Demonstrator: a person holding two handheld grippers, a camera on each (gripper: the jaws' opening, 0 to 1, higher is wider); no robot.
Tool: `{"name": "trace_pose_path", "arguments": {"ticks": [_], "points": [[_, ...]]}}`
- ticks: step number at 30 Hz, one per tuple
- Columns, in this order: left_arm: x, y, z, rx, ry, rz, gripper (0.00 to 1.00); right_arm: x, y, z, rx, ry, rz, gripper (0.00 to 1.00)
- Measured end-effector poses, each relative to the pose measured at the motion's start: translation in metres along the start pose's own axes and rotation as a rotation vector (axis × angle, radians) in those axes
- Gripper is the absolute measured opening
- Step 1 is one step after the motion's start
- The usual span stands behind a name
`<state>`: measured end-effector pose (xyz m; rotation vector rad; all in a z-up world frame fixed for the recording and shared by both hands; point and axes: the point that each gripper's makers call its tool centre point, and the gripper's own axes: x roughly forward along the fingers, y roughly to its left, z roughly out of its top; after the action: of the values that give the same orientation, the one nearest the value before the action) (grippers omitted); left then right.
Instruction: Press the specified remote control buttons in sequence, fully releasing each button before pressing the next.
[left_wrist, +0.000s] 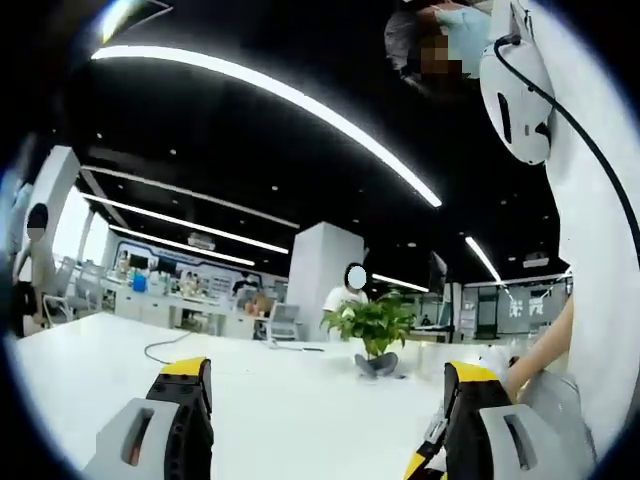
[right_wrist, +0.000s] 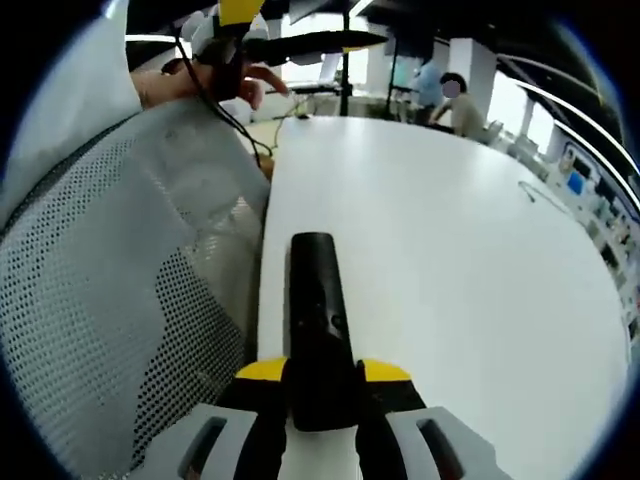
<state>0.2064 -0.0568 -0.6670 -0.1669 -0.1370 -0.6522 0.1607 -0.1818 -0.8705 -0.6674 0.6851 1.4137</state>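
Observation:
A black remote control (right_wrist: 314, 310) lies lengthwise between my right gripper's (right_wrist: 322, 378) yellow-tipped jaws, which are shut on its near end. Its far end points out over the white table (right_wrist: 450, 250), close to the table's left edge. Small buttons show on its top face near the middle. My left gripper (left_wrist: 325, 405) is raised and looks level across the white table (left_wrist: 280, 400); it stands open, jaws wide apart with nothing between them. A person's hand (right_wrist: 245, 80) at the top left of the right gripper view holds what looks like the left gripper.
A potted green plant (left_wrist: 372, 325) stands on the table ahead of the left gripper, with a seated person behind it. A white mesh sleeve (right_wrist: 110, 260) covers the left of the right gripper view. A thin cable (right_wrist: 545, 195) lies far right on the table.

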Motion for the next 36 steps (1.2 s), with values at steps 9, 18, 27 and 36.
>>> {"name": "trace_pose_path", "arguments": {"ticks": [9, 18, 27, 36], "points": [[-0.005, 0.013, 0.010, 0.098, -0.044, 0.072, 1.00, -0.001, -0.004, -0.001, -0.024, 0.003, 0.026, 0.21], [-0.007, 0.013, 0.014, 0.178, -0.056, 0.077, 1.00, -0.001, -0.024, -0.002, -0.009, -0.002, 0.029, 0.21], [-0.004, 0.007, -0.005, 0.212, 0.054, 0.043, 1.00, -0.002, -0.048, -0.003, -0.030, 0.010, 0.019, 0.21], [-0.007, 0.015, -0.014, 0.089, 0.094, 0.062, 1.00, -0.004, -0.077, -0.006, -0.013, 0.004, -0.008, 0.21]]}}
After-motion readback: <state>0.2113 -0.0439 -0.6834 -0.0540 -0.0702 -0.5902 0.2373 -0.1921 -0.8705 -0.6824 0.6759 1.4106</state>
